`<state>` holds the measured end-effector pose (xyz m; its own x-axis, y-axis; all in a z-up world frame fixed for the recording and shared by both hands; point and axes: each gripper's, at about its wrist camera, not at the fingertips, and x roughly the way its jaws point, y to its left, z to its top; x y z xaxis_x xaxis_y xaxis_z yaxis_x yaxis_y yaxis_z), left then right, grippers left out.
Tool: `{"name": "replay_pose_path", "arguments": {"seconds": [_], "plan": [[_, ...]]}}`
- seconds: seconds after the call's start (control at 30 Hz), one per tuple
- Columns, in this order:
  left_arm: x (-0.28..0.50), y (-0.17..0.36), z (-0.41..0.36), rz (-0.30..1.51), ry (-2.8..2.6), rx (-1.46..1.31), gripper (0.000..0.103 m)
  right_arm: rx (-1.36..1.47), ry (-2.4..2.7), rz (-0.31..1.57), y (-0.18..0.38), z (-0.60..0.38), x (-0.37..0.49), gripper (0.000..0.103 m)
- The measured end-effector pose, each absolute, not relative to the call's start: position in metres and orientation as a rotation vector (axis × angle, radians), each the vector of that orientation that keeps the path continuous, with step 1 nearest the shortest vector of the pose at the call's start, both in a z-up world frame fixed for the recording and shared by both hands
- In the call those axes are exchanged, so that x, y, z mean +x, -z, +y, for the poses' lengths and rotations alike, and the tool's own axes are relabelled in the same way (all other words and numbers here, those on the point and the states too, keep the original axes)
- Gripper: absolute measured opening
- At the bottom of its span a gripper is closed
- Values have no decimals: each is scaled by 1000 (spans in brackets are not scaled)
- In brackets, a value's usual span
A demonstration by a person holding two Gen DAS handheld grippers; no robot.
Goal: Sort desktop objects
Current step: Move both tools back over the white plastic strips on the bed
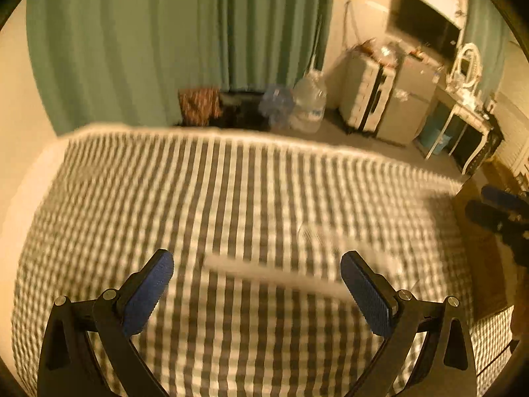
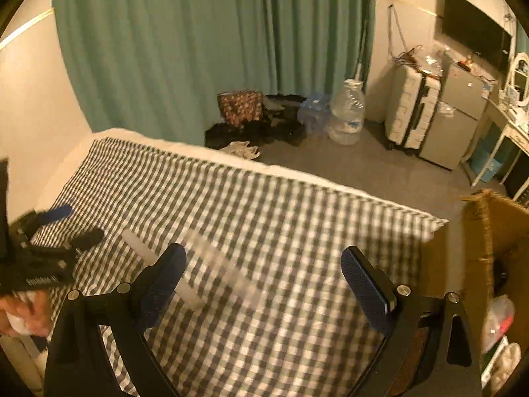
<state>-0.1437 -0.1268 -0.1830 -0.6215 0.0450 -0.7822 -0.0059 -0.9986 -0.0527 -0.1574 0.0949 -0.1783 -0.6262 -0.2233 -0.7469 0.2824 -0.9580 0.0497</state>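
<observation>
Little of the sorting looks done. Two long pale things lie on the checked cloth (image 2: 297, 248), and neither is in a claw. One is a white stick (image 2: 158, 261); the other is a clear, blurred strip (image 2: 228, 274) just beside it, and the two seem to cross or touch near their middle. In the left wrist view the same pair shows as a white bar (image 1: 274, 276) and a fainter streak (image 1: 334, 241), both smeared by motion, so I cannot say what they are, perhaps a pen or a ruler. At the right edge of the cloth stands an open cardboard box (image 2: 489, 231) with some things already inside; it may be the place things are sorted into, though that is only a guess. So what is left, as far as I can judge, is to pick up both long pieces and put them away.

The left gripper (image 1: 258, 294) is spread wide, its blue pads (image 1: 148, 294) well apart with nothing between them. It hovers above the cloth with the white bar lying across the gap ahead of the tips, not touching either pad. In the right wrist view it sits at the far left (image 2: 66, 228), near one end of the stick.

The right gripper (image 2: 264, 291) is also spread wide and empty. The clear strip lies in the gap ahead of it, and the stick passes behind its left pad (image 2: 158, 287); no contact shows.
</observation>
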Motion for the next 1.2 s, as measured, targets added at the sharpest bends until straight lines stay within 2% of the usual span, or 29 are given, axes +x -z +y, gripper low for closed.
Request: {"name": "replay_pose_path", "arguments": {"seconds": [0.3,0.47,0.73,0.8,0.9,0.97,1.0,1.07,1.2], "plan": [[-159,249,-118,-152,-2640,-1569,103,1226,2545,146,225,76,-184,96],[-177,268,-112,-228,-2576,-1640,103,1258,2501,217,252,69,-194,95],[-195,280,-115,-200,-2610,-1608,101,1303,2472,226,283,72,-208,95],[-195,281,-118,-198,-2616,-1589,93,1307,2463,227,289,71,-211,95],[-194,279,-115,-103,-2629,-1587,76,1290,2414,255,298,66,-211,95],[-195,273,-120,-63,-2656,-1561,44,1290,2386,297,306,62,-208,95],[-197,271,-127,-83,-2651,-1562,37,1292,2379,314,310,60,-206,95],[-204,269,-140,-126,-2637,-1562,10,1270,2379,342,313,57,-203,95],[-204,264,-159,-138,-2589,-1543,6,1214,2371,401,316,42,-206,95]]}}
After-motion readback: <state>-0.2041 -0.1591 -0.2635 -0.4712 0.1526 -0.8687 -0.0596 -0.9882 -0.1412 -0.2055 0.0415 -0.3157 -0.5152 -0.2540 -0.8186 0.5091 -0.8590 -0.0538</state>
